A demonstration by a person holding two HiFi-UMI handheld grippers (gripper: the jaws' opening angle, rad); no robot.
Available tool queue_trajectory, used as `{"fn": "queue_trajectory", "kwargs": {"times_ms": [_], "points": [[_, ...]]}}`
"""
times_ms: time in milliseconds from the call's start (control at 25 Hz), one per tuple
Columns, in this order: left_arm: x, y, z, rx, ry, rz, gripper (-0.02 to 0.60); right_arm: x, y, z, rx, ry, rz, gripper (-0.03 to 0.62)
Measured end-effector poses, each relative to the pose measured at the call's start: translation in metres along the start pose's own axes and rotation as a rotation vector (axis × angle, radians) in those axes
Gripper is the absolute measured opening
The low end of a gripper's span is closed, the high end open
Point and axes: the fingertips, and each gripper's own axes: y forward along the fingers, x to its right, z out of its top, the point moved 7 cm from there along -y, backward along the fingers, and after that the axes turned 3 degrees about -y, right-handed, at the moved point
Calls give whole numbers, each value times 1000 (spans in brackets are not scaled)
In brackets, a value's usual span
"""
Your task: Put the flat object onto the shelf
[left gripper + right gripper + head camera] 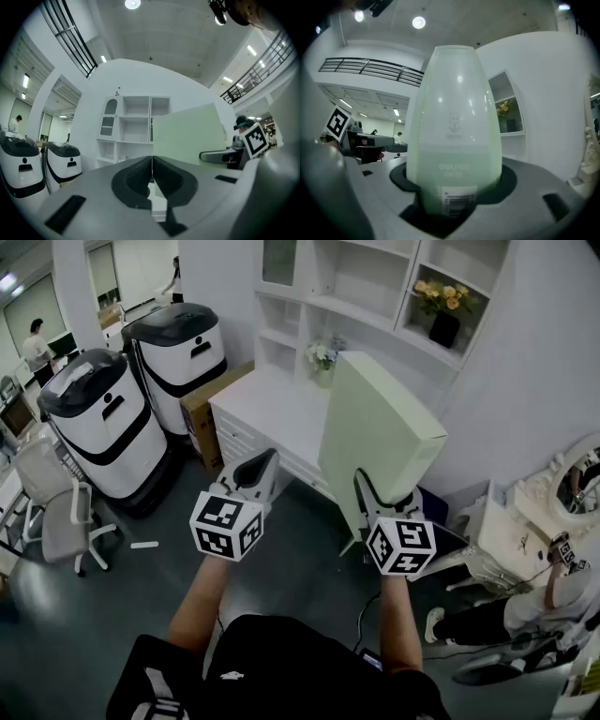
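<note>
The flat object [380, 442] is a pale green, thin box held up on edge in front of the white shelf unit [366, 287]. My right gripper [372, 495] is shut on its lower end. In the right gripper view the box [454, 122] fills the middle, with a barcode label down between the jaws of the right gripper [451, 199]. My left gripper [257, 471] is held level to the left of the box, shut and empty. In the left gripper view the left gripper [151, 165] has its pads together, with the box [187, 136] at the right and the shelf [136, 124] behind.
A white desk top [272, 409] runs below the shelves, with a small flower vase [323, 357] on it. Yellow flowers in a dark pot [442, 310] fill one cubby. Two white-and-black machines [103, 418], a cardboard box [202, 409] and an office chair [56, 507] stand at the left. A person [525, 610] sits at the right.
</note>
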Motion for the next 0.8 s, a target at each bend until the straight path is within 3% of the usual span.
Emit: {"fn": "queue_trajectory", "kwargs": {"times_ms": [800], "points": [[12, 0, -11, -16, -6, 26, 6, 8, 2, -16, -48, -10, 50, 298]]}}
